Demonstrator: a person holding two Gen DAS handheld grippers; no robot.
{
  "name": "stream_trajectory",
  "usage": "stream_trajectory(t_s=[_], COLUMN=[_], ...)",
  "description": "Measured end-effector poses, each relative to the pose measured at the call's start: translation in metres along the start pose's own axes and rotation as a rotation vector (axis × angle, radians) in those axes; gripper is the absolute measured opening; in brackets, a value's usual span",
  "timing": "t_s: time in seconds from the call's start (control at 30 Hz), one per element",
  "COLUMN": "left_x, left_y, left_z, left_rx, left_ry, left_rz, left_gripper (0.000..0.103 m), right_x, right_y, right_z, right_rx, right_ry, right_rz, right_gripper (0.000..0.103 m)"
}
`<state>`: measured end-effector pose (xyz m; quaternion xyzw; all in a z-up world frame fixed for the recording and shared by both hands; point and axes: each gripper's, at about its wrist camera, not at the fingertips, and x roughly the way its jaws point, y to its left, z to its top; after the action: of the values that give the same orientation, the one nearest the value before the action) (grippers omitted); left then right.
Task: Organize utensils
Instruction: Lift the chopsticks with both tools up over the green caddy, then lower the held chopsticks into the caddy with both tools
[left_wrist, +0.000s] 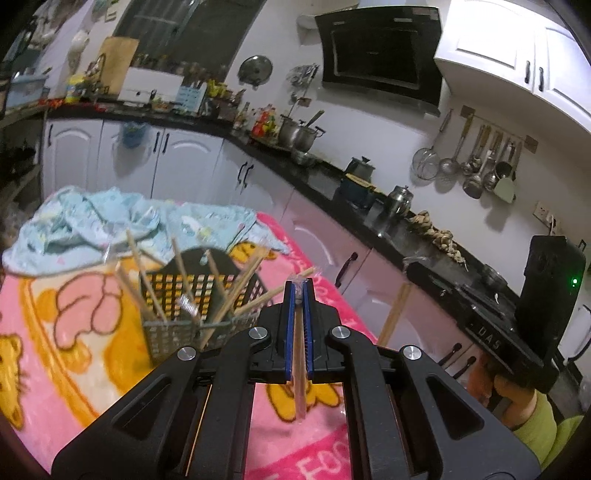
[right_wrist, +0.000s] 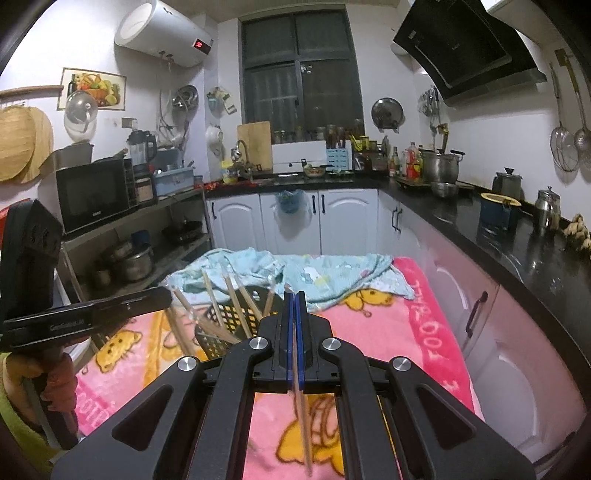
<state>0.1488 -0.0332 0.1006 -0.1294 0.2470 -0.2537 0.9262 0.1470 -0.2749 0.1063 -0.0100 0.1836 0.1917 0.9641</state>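
A black mesh utensil basket (left_wrist: 177, 314) stands on a pink cartoon blanket (left_wrist: 74, 369) and holds several wrapped wooden chopsticks (left_wrist: 147, 284) leaning outward. My left gripper (left_wrist: 298, 286) is shut on a wrapped chopstick pair (left_wrist: 300, 387), held just right of the basket. In the right wrist view the basket (right_wrist: 229, 317) sits ahead and to the left. My right gripper (right_wrist: 294, 295) is shut on another chopstick (right_wrist: 304, 417), near the basket's right edge. The left gripper body (right_wrist: 85, 321) shows at the left of that view, and the right gripper body (left_wrist: 546, 314) at the right of the left wrist view.
A crumpled light-blue cloth (left_wrist: 110, 221) lies on the blanket behind the basket, also seen in the right wrist view (right_wrist: 295, 273). White cabinets (right_wrist: 295, 218) and a black countertop (right_wrist: 517, 236) with pots run behind and to the right. A shelf with a microwave (right_wrist: 96, 192) stands left.
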Motion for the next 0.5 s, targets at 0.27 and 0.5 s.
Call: stream_trajectory(t_s=[0.27, 0.5], left_x=[-0.011, -0.023], left_y=[-0.014, -0.016], left_z=[0.033, 0.062], left_rx=[0.05, 0.071], left_ry=[-0.066, -0.125], left_rz=[0.0, 0.008], left_gripper=[0.002, 0.002], right_x=[-0.002, -0.003], right_y=[0.01, 0.02], right_z=[0.026, 0.053], right_rx=[-0.01, -0.024], right_ry=[-0.045, -0.085], right_rz=[0.05, 0.076], right_gripper=[0.002, 0.002])
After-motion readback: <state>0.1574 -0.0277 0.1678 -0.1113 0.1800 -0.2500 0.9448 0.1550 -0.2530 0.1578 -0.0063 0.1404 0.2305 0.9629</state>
